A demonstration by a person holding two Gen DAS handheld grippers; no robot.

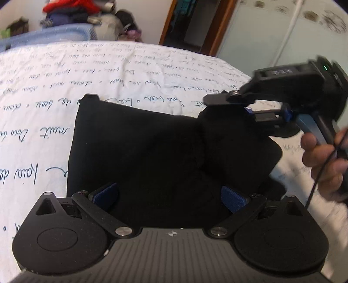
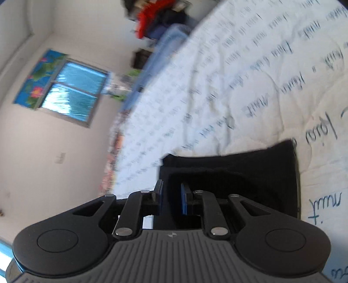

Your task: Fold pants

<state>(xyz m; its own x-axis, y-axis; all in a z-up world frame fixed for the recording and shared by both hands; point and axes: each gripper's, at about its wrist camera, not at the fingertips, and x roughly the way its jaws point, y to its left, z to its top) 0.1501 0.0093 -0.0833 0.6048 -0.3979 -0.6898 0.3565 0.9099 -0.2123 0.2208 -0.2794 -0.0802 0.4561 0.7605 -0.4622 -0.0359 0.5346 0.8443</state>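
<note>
Black pants (image 1: pixel 141 152), folded into a rough rectangle, lie on a bed with a white sheet (image 1: pixel 43 87) printed with handwriting. My left gripper (image 1: pixel 169 196) is open wide over the near edge of the pants, its blue pads clear of the cloth. At the pants' far right corner my right gripper (image 1: pixel 245 108), held by a hand (image 1: pixel 322 156), has a flap of cloth raised. In the right wrist view, my right gripper (image 2: pixel 171 196) stands nearly closed with black pants (image 2: pixel 250 174) cloth between its blue pads.
A blue basket (image 1: pixel 54 34) and a pile of clothes (image 1: pixel 71 6) stand beyond the far edge of the bed. A doorway (image 1: pixel 191 21) and pale cupboard doors (image 1: pixel 282 43) are at the back right. A window (image 2: pixel 71 91) shows in the right wrist view.
</note>
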